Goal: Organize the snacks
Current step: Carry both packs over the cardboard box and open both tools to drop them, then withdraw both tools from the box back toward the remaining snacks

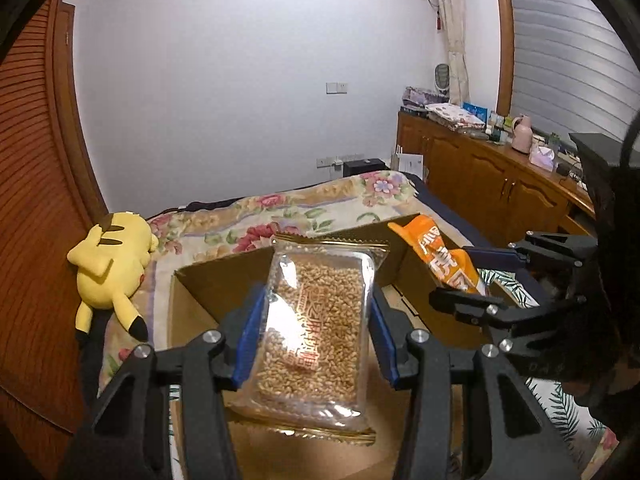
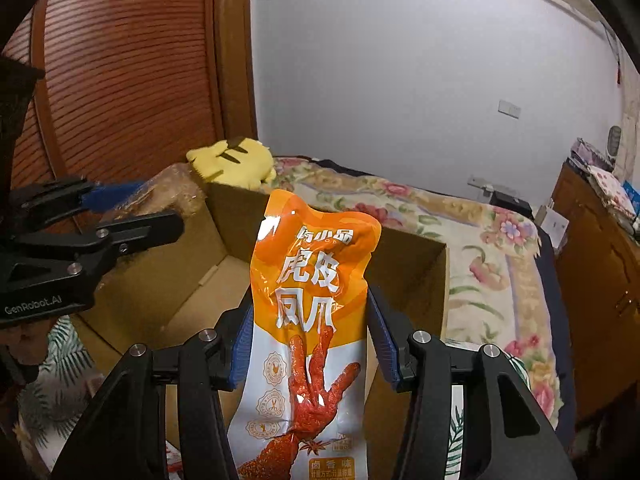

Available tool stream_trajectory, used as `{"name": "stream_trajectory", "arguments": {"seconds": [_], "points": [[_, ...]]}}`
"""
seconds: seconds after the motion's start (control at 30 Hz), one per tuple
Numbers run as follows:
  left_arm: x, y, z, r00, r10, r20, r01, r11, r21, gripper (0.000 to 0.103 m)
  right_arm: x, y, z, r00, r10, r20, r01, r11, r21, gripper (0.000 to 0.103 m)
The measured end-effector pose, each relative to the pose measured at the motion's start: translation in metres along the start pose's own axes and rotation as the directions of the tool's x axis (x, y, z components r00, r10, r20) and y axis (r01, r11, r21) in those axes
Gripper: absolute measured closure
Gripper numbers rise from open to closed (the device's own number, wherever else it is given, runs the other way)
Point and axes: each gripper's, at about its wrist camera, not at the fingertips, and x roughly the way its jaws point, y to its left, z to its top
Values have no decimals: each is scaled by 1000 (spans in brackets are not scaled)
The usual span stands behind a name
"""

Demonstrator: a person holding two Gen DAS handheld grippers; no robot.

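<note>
Both jaws clamp snacks above the cardboard box (image 1: 224, 276): left gripper (image 1: 316, 328) a grain bar (image 1: 320, 336), right gripper (image 2: 310, 340) an orange pouch (image 2: 312, 320).

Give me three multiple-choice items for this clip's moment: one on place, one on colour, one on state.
1. Where does the yellow plush toy lie?
A. On the floral bedspread, beside the open brown cardboard box
B. Inside the box
C. On the wooden cabinet

2. What colour is the top of the chicken-feet snack pouch?
A. Green
B. Orange
C. Purple

3. What state is the left claw in?
A. Open and empty
B. Shut on the clear packet of puffed-grain bar
C. Shut on the plush toy

Answers:
1 A: the left wrist view shows the toy on the bedspread next to the box's wall.
2 B: the pouch in the right claw is orange above, white below.
3 B: blue pads press both sides of the packet.
</note>
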Motion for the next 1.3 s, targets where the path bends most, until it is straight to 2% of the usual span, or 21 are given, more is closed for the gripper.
{"name": "stream_trajectory", "arguments": {"seconds": [0.27, 0.37, 0.43, 0.5, 0.63, 0.7, 0.77, 0.93, 1.0, 1.3], "points": [[5, -2, -10, 1000, 6, -25, -6, 1000, -16, 44, 15, 3, -12, 999, -9, -40, 10, 1000, 7, 49], [1, 0, -10, 1000, 9, -22, -10, 1000, -24, 38, 15, 2, -15, 1000, -6, -31, 7, 1000, 19, 49], [-4, 3, -12, 1000, 12, -17, -13, 999, -31, 38, 13, -1, -14, 1000, -4, -26, 5, 1000, 27, 40], [-10, 3, -13, 1000, 18, -13, -18, 999, -33, 37, 9, -2, -13, 1000, -2, -19, 3, 999, 34, 39], [-27, 7, -18, 1000, 21, 7, -20, 999, -47, 34, -7, 0, -10, 1000, 8, 13, -9, 999, 48, 39], [-37, 10, -21, 999, 23, 22, -21, 998, -60, 28, -24, 3, -12, 999, 16, 39, -18, 998, 57, 39], [-49, 12, -25, 999, 26, 46, -23, 998, -65, 28, -41, 8, -17, 998, 20, 60, -24, 998, 62, 39], [-81, 13, -40, 995, 42, 86, -39, 998, -45, 24, -83, 27, -43, 996, 41, 85, -47, 996, 72, 38], [-93, 13, -49, 995, 48, 91, -43, 998, -49, 16, -96, 37, -59, 995, 53, 81, -60, 995, 79, 37], [-137, -2, -93, 991, 13, 130, -9, 999, -33, 12, -108, 80, -136, 998, 63, 0, -63, 992, 111, 30]]}}
